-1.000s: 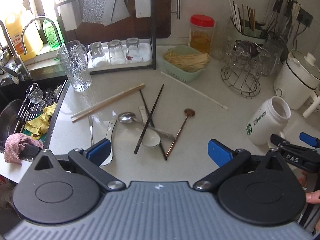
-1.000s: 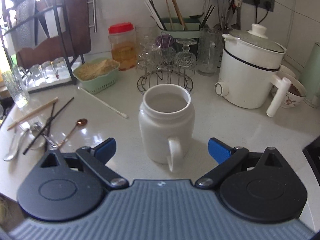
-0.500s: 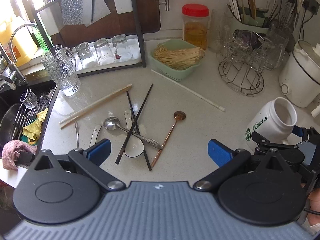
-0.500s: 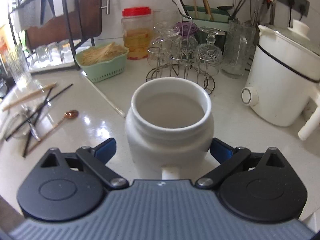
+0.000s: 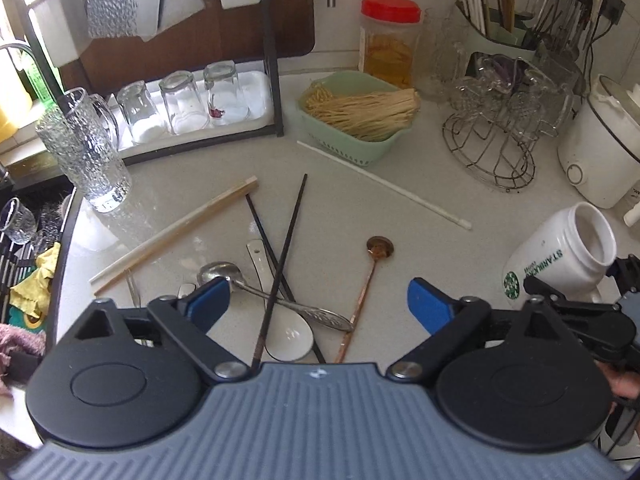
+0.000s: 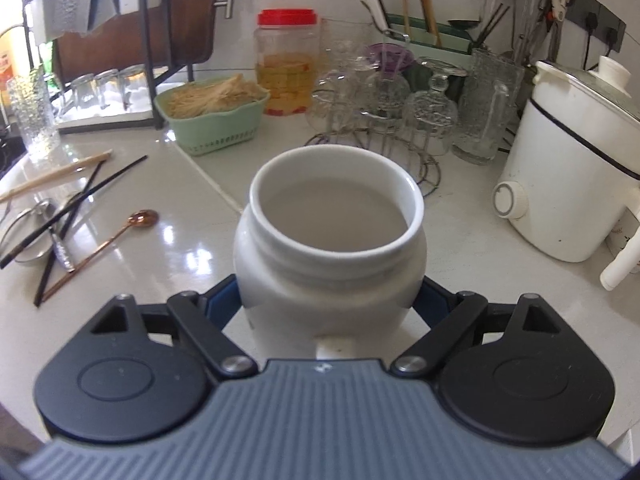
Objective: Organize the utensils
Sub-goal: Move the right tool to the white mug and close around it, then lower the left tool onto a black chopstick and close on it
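Several utensils lie crossed on the pale counter: black chopsticks point(image 5: 288, 240), wooden chopsticks point(image 5: 180, 228), a metal spoon point(image 5: 224, 274), a white ceramic spoon point(image 5: 290, 338) and a copper spoon point(image 5: 378, 248). A white stick point(image 5: 384, 184) lies further back. My left gripper point(image 5: 318, 300) hovers open over this pile; its jaws have just been closing a little, and the pads touch nothing. My right gripper point(image 6: 328, 300) is shut on the white mug point(image 6: 332, 232), pads pressed on both sides of its belly. In the left wrist view the mug point(image 5: 560, 252) stands at the right, tilted.
A glass mug point(image 5: 84, 148) and a rack of upturned glasses point(image 5: 180, 100) stand at the back left, by the sink point(image 5: 24, 248). Behind are a green basket point(image 5: 356, 120), a red-lidded jar point(image 5: 390, 40), a wire glass stand point(image 5: 496, 128) and a white cooker point(image 6: 572, 168).
The left gripper has come down and forward over the utensil pile, which now looks larger. The right gripper has moved in around the mug and shut on its sides.
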Demonstrator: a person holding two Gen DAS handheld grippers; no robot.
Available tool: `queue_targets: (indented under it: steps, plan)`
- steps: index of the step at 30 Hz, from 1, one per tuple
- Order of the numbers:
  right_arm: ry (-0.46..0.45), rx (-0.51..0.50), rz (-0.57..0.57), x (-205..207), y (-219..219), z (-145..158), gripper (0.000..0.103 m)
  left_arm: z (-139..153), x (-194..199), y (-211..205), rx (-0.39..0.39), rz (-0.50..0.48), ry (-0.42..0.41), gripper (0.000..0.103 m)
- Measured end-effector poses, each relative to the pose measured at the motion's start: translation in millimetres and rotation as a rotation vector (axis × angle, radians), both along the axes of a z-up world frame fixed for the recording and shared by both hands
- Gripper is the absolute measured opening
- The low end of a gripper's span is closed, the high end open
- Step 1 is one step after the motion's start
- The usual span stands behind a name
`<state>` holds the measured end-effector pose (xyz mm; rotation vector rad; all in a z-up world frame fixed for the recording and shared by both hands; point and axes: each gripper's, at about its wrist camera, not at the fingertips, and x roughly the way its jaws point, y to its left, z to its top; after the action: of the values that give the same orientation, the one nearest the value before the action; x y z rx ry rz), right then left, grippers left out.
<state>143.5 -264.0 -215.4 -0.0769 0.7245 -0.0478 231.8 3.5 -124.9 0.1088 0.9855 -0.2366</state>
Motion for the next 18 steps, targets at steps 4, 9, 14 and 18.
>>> queue_targets:
  steps: [4, 9, 14, 18]
  plan:
    - [0.02, -0.004, 0.022, 0.5, 19.7, 0.4, 0.092, -23.7, 28.0, 8.9, 0.002, -0.046, 0.024, 0.084]
    - [0.032, -0.006, 0.001, 2.4, 38.1, 0.2, 0.092, -48.9, 64.9, 11.5, -0.005, -0.103, 0.06, 0.063]
    - [0.054, -0.003, -0.042, 4.8, 45.3, 1.2, 0.092, -72.6, 96.5, 7.2, 0.019, -0.165, 0.098, 0.046]
    - [0.067, -0.001, -0.076, 5.5, 48.9, 1.5, 0.092, -92.6, 113.7, 1.5, 0.052, -0.221, 0.142, 0.037]
